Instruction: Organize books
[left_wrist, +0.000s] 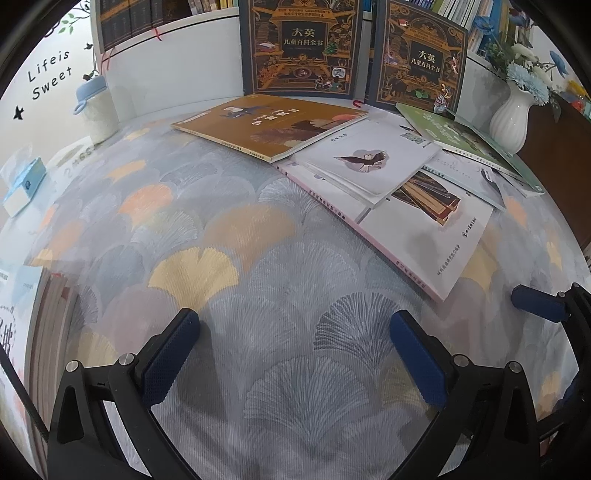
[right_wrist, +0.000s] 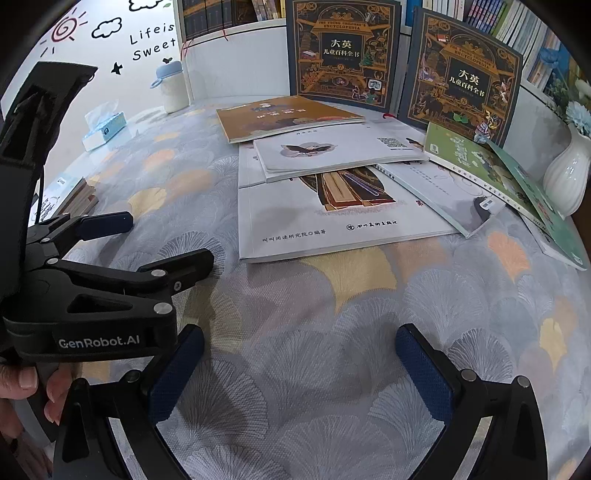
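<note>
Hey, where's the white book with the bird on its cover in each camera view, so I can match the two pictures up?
Left wrist view: the white bird book lies right of centre, upper half, on top of the larger white book.
Right wrist view: the white bird book lies just above centre, upper half, overlapping the same larger book.
Shared landmark: the orange book lies just to its left, nearer the back, in both.

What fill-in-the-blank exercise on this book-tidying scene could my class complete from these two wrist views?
1. Both the left gripper and the right gripper hold ____.
2. The book with the bird picture lies partly on top of the ____ white book.
3. Two dark encyclopedia volumes stand ____ against the shelf.
4. The white vase holds ____.

Missing words: nothing; large; upright; flowers
</note>
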